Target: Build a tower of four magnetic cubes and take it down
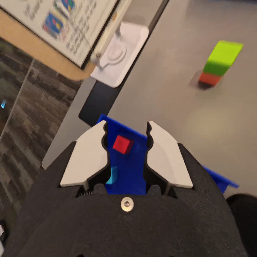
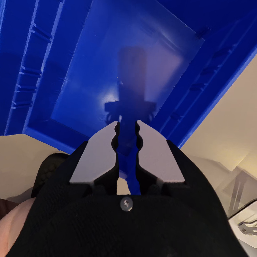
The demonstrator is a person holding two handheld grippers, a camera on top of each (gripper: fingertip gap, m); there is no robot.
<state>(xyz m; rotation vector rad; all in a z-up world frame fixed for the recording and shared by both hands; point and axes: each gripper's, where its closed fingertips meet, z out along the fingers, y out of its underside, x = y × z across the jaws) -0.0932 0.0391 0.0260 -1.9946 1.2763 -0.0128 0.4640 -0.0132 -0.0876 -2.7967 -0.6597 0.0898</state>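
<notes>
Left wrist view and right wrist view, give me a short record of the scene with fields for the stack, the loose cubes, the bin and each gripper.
stack: green cube on an orange cube, standing on the table; blurred, so the count is uncertain
loose cubes: red cube and light blue cube inside the blue bin
left gripper: open, empty, above the bin
right gripper: slightly open, empty, over the bin's bare floor
</notes>
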